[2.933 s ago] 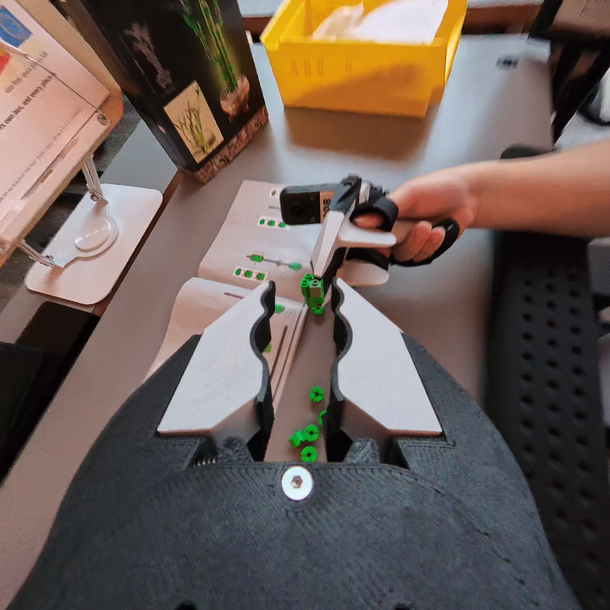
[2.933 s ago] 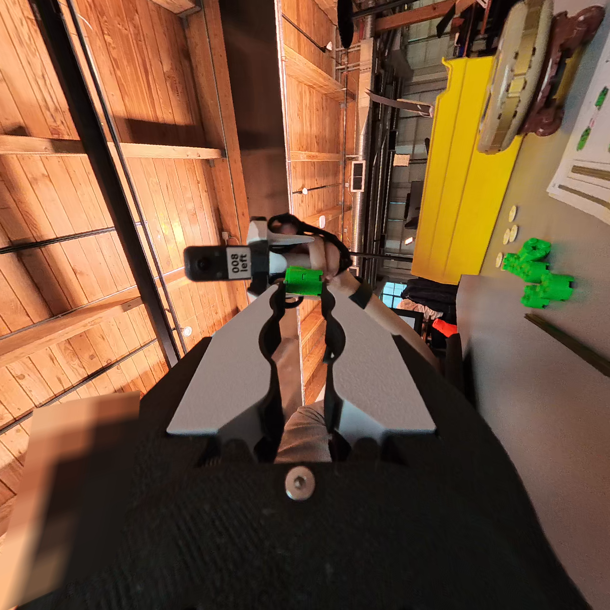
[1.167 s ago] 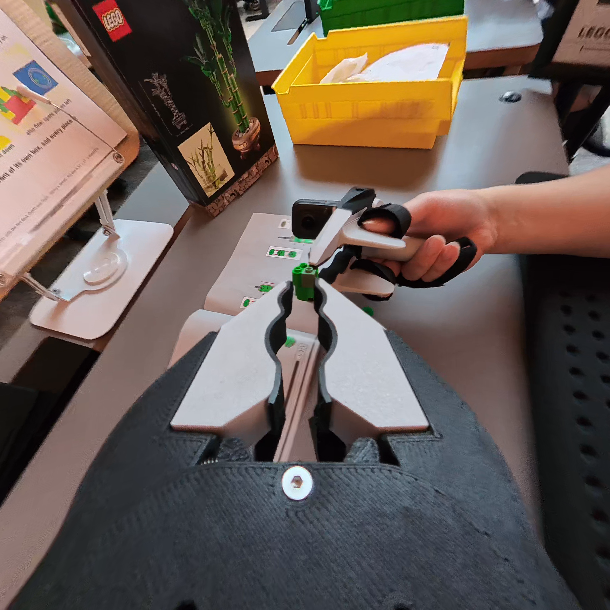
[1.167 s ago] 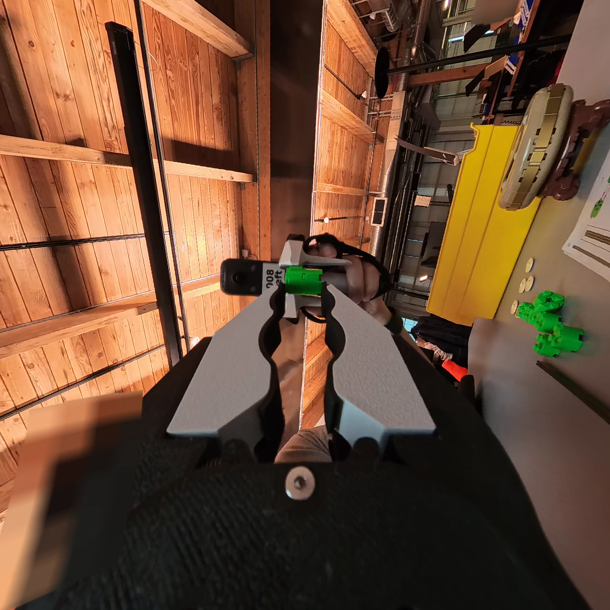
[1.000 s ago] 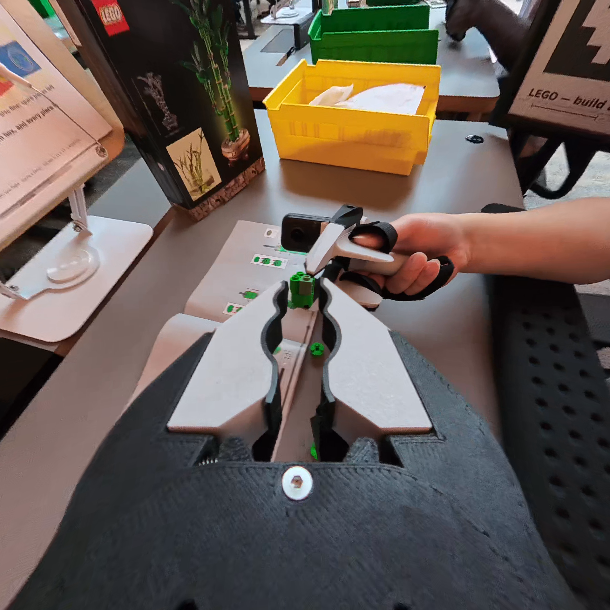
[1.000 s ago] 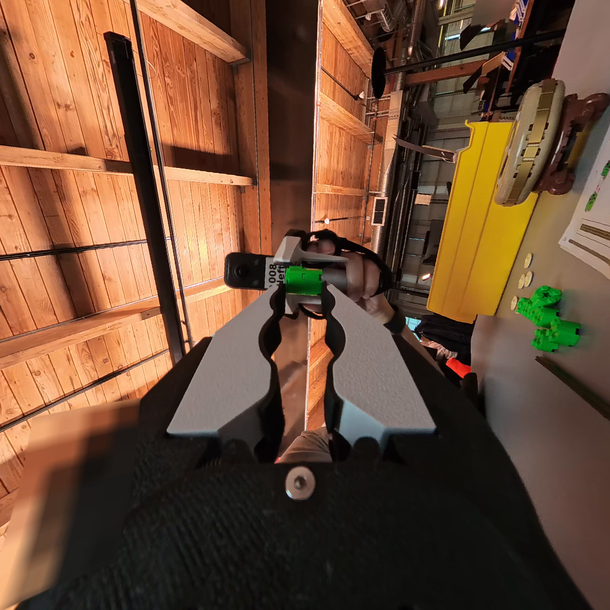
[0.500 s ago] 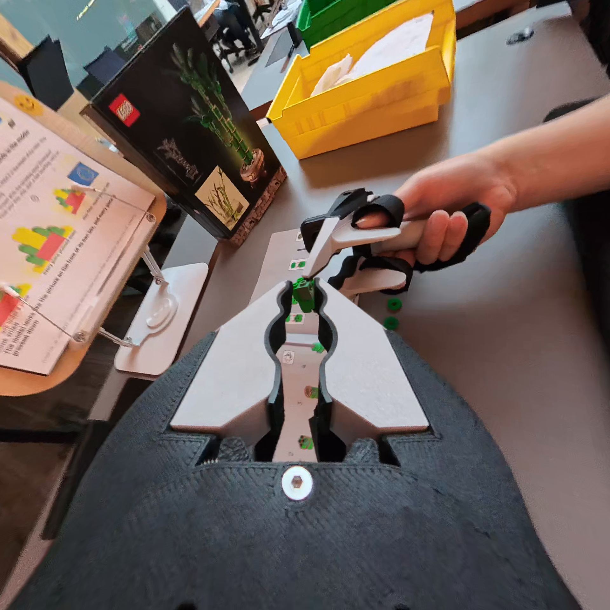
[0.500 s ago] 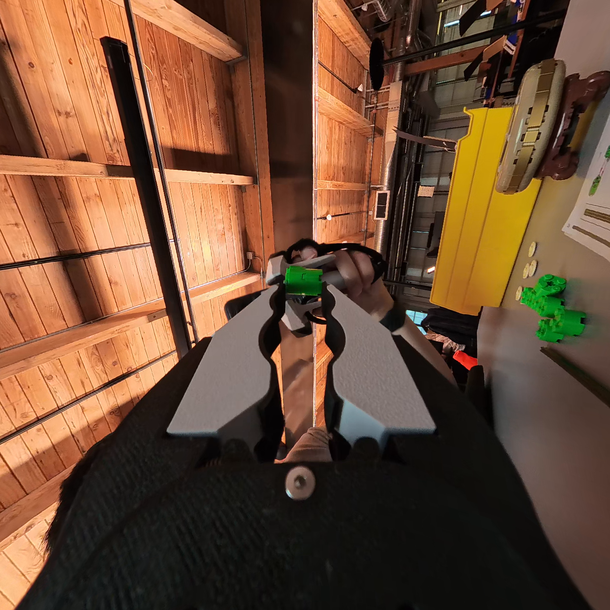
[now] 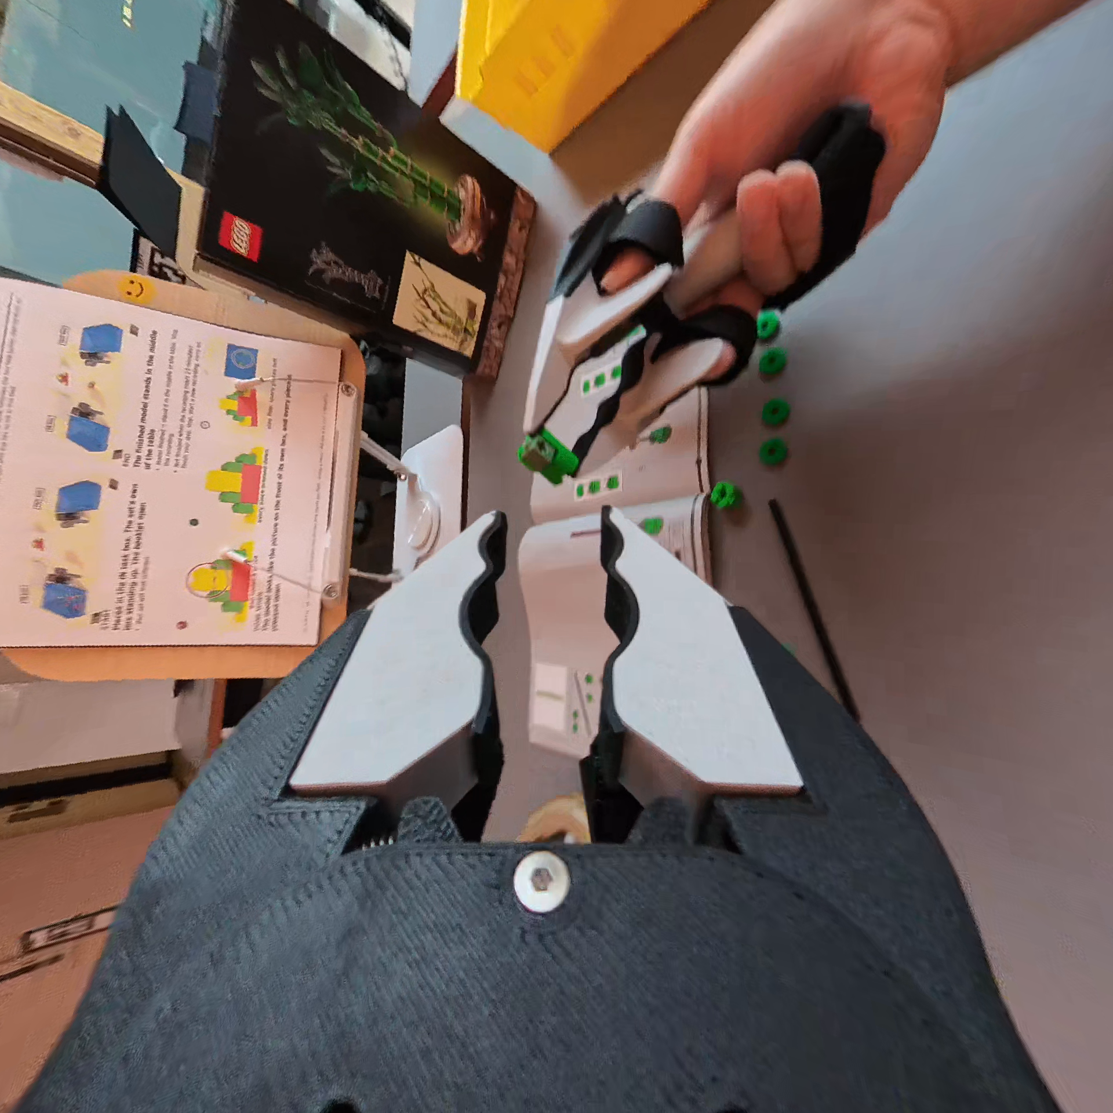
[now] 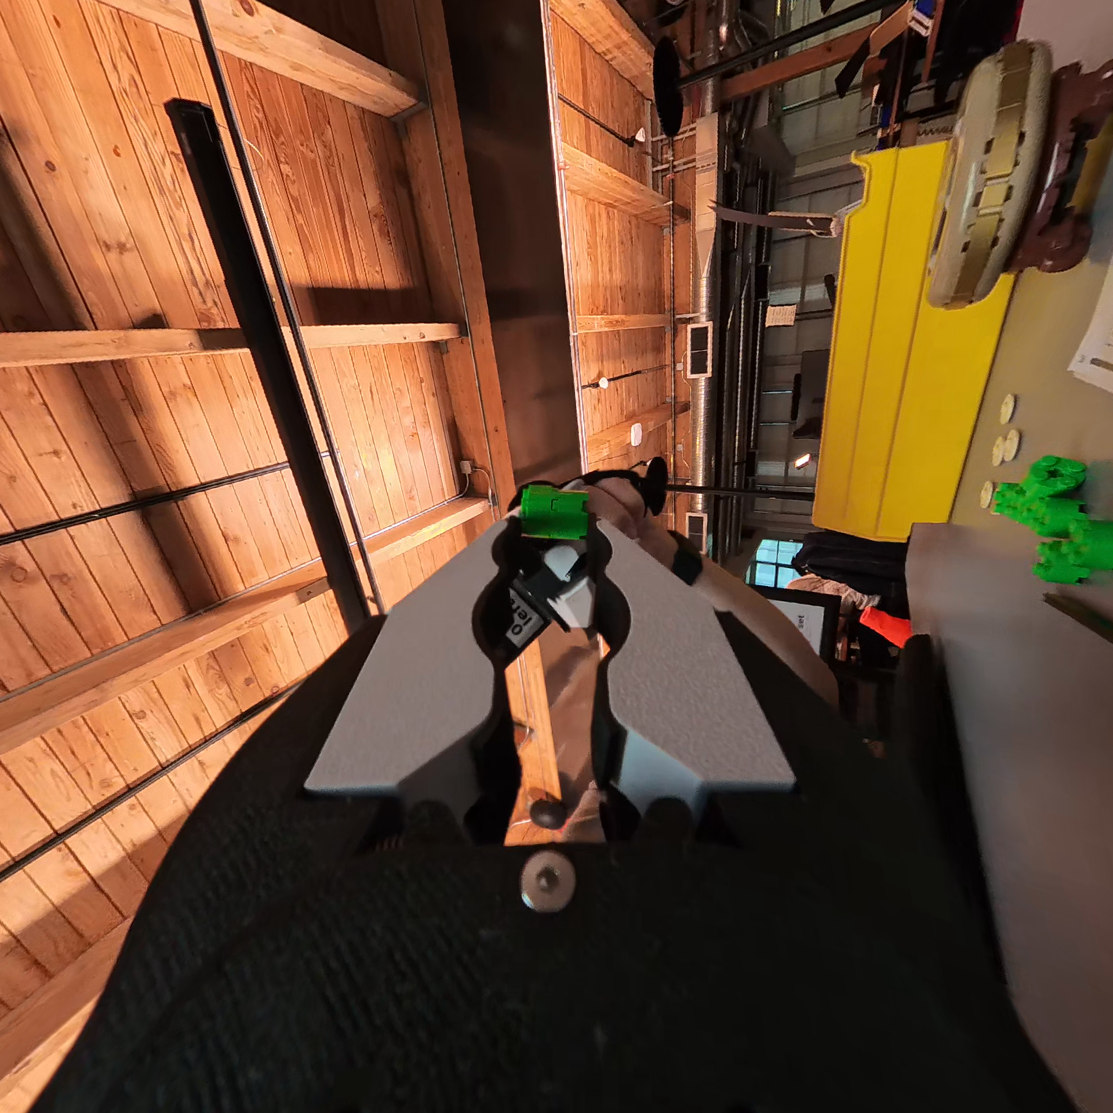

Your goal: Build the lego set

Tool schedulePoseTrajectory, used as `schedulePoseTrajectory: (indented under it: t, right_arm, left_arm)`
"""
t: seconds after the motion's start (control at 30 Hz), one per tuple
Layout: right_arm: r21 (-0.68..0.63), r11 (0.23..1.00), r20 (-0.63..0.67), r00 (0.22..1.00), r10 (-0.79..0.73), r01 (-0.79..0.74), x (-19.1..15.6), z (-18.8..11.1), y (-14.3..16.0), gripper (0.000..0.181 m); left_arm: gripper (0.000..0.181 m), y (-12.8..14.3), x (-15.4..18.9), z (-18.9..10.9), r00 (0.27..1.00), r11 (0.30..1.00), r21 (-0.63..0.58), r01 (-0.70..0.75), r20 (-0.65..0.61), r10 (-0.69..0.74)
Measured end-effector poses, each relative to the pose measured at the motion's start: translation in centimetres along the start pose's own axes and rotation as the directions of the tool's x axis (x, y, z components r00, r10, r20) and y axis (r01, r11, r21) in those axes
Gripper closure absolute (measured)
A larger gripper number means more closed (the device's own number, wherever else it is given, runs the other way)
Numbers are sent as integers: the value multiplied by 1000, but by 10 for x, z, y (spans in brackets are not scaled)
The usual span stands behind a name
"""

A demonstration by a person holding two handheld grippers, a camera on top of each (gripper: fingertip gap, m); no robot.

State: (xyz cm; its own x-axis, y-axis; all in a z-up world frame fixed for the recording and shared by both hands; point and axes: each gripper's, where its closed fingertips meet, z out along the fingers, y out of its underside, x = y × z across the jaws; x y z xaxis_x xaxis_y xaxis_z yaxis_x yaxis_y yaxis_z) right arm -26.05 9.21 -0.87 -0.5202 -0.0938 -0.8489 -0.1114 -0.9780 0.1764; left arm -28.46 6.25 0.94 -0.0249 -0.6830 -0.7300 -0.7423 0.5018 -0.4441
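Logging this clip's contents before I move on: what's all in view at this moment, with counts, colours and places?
brick stack: 1, green, in right gripper's tips
round pieces: 5, green, on table by booklet
booklet: 1, white, open on table
rod: 1, black, on table
set box: 1, black, standing
sheet stand: 1, left
bin: 1, yellow
green build: 1, on table
pot base: 1, tan and brown
left gripper: open, empty
right gripper: shut
hand: holds right gripper

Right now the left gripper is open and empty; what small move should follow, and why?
Probably bring the left gripper onto one loose green round piece beside the instruction booklet. The right gripper grips the green brick assembly in the air, and more round pieces lie on the table.
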Motion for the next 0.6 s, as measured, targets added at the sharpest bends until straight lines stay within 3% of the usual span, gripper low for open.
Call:
schedulePoseTrajectory:
  t: [0.03, 0.13, 0.27, 0.4, 0.47, 0.6]
  right_arm:
    - [-6, 1000, -3, 1000, 6, -6, -2, 2, 1, 163]
    - [3, 1000, 10, 1000, 19, -19, -11, 11, 4, 162]
    - [2, 999, 114, 992, 52, -52, -39, 36, 12, 163]
    - [-48, 998, 184, 982, 36, -27, -67, 69, 28, 162]
    - [-71, 997, 216, 976, 9, 7, -81, 82, 35, 162]
    - [-78, 993, 257, 964, -63, 85, -102, 97, 45, 162]
  left_arm:
    - [150, 2, -4, -5, 1000, 999, -32, -13, 0, 13]
    - [148, -1, -20, -22, 1000, 998, -69, 17, 9, -16]
    - [168, -32, -52, -51, 996, 996, 31, 83, 23, -83]
    - [172, -51, -74, -78, 996, 996, -26, 81, -43, -82]
    - [181, -56, -90, -88, 985, 983, -82, 167, -37, -171]
    - [176, -67, -101, -95, 904, 903, -139, 406, -84, -419]
